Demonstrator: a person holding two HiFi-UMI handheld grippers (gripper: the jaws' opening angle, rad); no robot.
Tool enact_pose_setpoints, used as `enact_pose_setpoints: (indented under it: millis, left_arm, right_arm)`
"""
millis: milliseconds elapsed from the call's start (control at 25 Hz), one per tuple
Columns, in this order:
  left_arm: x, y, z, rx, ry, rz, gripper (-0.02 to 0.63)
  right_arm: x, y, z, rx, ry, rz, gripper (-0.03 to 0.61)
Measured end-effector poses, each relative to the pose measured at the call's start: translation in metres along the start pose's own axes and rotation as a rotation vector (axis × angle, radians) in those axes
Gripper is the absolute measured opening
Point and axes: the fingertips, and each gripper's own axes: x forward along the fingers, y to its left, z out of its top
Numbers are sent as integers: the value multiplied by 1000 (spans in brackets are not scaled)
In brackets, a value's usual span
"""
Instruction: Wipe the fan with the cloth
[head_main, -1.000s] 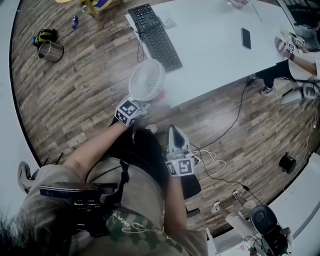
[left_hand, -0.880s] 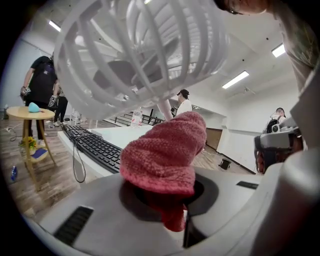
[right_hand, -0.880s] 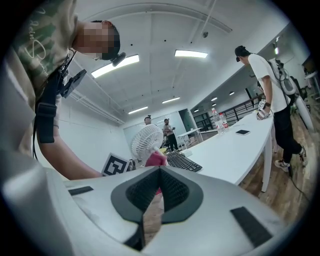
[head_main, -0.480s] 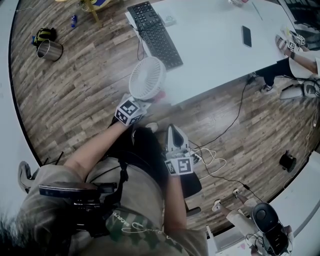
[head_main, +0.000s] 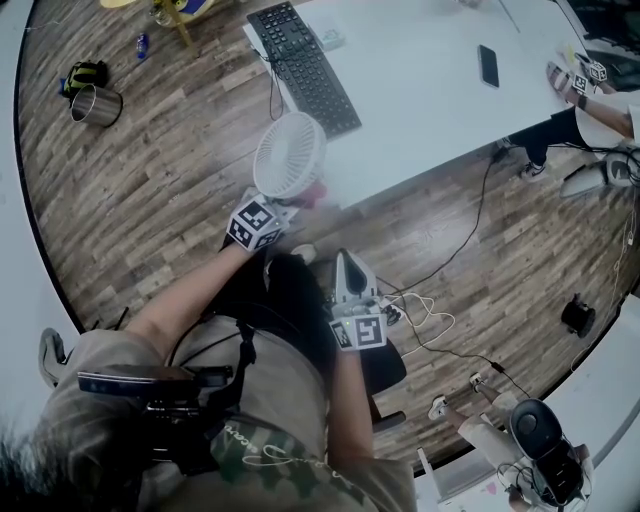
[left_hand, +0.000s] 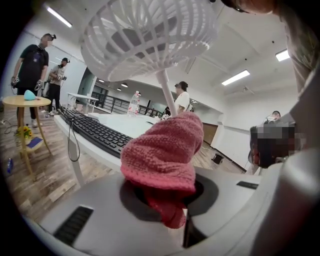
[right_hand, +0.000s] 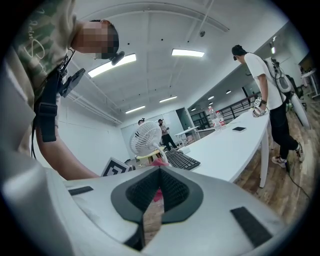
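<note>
Wood-plank floor (head_main: 150, 200) runs under a long white table (head_main: 430, 110) in a bright office with strip lights on the ceiling. On the floor, well apart from the table, stands a metal pail (head_main: 97, 104); its inside is too dark to tell what it holds. The table carries a black keyboard (head_main: 303, 66) and, further along, a dark phone (head_main: 488, 65). The white fan (head_main: 290, 155) is at the table's near corner, just beside the keyboard's end, with its round grille tilted upward. The left gripper (left_hand: 165, 200) pinches a bunched pink cloth (left_hand: 162, 150) between its jaws, right below the fan's head; the fan's stem runs down behind the cloth. The right gripper (right_hand: 160, 172) is low over the person's lap, jaws pressed together with nothing between them.
</note>
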Motion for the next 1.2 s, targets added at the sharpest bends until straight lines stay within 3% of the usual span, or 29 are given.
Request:
enact_pose_setpoints:
  millis: [120,240,400,720,960,1200]
  left_arm:
    - [-3,1,-6,1,8,12,55]
    - [-21,2,13,7,-86,52,54]
    - [-33,-6,49,-71,-206,39,54]
    - [-33,-3,71,-200,-285,80,61]
    - [-25,-3,76,-214,-311,75,63]
    - [-20,-3,75,-152,-291,70,71]
  right_arm:
    - [-1,0,3,-5,-7,-2,2]
    - [-1,-2,6,-12,-14,1,2]
    - [-3,-11,6,-15,-15,-5,2]
    - [-7,-6,1,-10,-6,-7,2]
    - [-13,-16,-10,9,5,-37,2]
    - [-15,-25,-13,26,7,-47,2]
